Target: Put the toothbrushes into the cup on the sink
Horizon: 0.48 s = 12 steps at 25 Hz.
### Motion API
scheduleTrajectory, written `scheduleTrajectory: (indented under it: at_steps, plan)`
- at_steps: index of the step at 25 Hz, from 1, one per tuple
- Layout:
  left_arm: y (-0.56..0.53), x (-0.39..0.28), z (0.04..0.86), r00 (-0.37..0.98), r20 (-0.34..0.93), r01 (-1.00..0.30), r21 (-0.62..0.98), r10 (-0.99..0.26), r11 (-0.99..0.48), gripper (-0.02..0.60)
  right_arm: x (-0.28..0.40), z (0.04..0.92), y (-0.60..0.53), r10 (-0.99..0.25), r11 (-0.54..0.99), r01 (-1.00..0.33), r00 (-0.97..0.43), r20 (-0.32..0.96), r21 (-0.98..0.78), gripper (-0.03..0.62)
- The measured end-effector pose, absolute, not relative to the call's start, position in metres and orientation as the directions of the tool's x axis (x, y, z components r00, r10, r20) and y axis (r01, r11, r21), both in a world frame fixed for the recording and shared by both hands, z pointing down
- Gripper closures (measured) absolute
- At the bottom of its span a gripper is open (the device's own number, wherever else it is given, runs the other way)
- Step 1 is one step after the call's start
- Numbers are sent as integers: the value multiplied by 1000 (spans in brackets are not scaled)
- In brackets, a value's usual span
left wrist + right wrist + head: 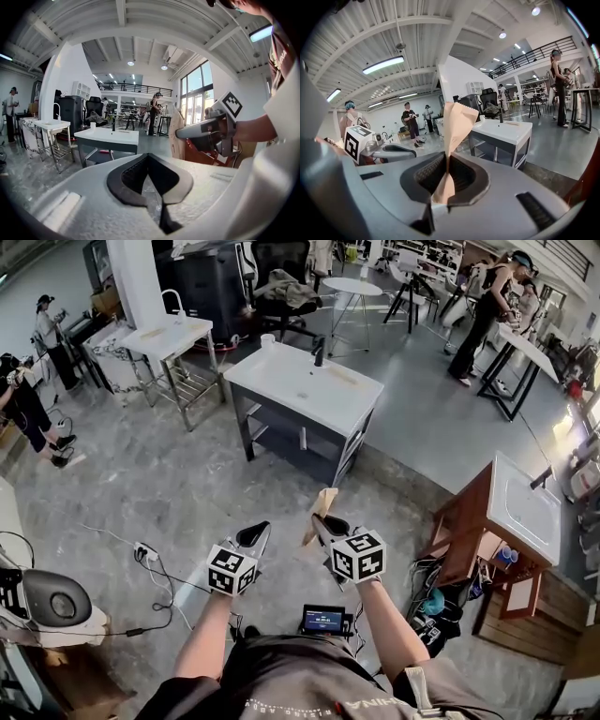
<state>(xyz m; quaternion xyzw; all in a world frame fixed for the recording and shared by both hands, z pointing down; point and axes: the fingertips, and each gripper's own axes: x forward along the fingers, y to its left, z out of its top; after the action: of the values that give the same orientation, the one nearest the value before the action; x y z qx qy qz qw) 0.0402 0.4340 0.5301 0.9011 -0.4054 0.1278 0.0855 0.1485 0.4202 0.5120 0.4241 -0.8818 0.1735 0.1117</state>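
Note:
A tan paper packet [322,507] [457,124], about as long as a toothbrush, stands up out of my right gripper [323,523] [446,161], which is shut on its lower part. My left gripper [256,534] [149,157] is shut, its tips touching with nothing between them. Both are held at waist height over the grey floor, side by side. Some steps ahead stands the white sink [342,399] [112,136] [511,132] on a dark cabinet. A small white cup [267,341] [93,125] [482,118] is at its far left corner, and a dark faucet [320,352] rises near the back edge.
A second white sink on a metal frame [173,336] stands to the far left. A wooden-sided sink [525,512] is at the right, with clutter beside it. Cables and a power strip [145,552] lie on the floor at my left. People work at the room's edges.

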Motion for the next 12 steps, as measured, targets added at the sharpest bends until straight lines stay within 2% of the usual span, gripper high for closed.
scheduleTrajectory:
  at_steps: [6,12]
  plan:
    - [434,65,536,622,298,-766,40,-724,-641,571,181,521,413,-717,567,-796,-604,349,-211,560]
    - [427,62,546,601,324,-782,49,-731,-622,571,183,529,403,-702,576,-787,-614,360,-220,560]
